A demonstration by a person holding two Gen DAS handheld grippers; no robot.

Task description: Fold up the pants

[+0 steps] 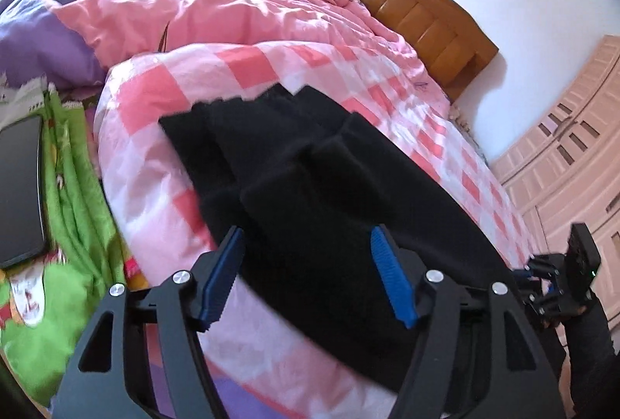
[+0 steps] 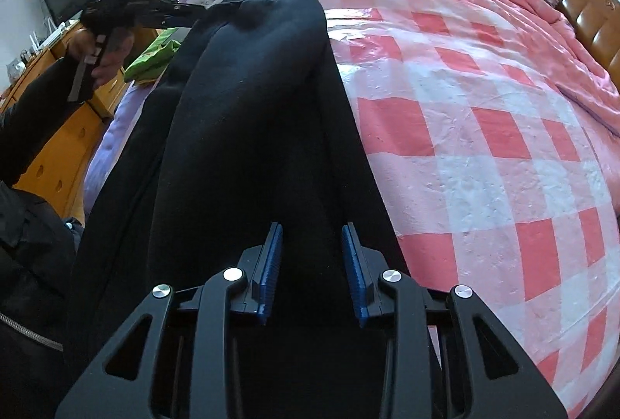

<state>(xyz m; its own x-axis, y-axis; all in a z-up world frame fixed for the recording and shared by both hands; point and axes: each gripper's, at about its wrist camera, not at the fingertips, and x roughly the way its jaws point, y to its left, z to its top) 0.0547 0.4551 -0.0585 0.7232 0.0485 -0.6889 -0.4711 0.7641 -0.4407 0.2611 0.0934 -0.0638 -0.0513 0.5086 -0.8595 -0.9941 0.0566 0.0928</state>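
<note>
One pair of black knit pants (image 2: 248, 132) lies stretched along the near edge of the pink-and-white checked quilt (image 2: 465, 132) on your wooden-headboard bed (image 1: 418, 12), and by the look of it you are midway through the fold. Both legs appear laid one over the other lengthwise, so the first fold seems done; the cross folds that would bring the hems toward the waist still look to be ahead of you. At the far end in the left wrist view the cloth fans into ragged, overlapping edges that may want squaring first.

Your left gripper (image 1: 310, 275) hovers with its blue ribbed pads spread wide over the dark fabric, gripping nothing. Your right gripper (image 2: 312, 269) stands over the other end with its pads much narrower; black cloth fills the gap, but whether they pinch any of it cannot be told.

No containers show in either view; only a flat dark tablet-like slab (image 1: 21, 186) rests on the green printed bedding (image 1: 73, 186) beside the quilt.
</note>
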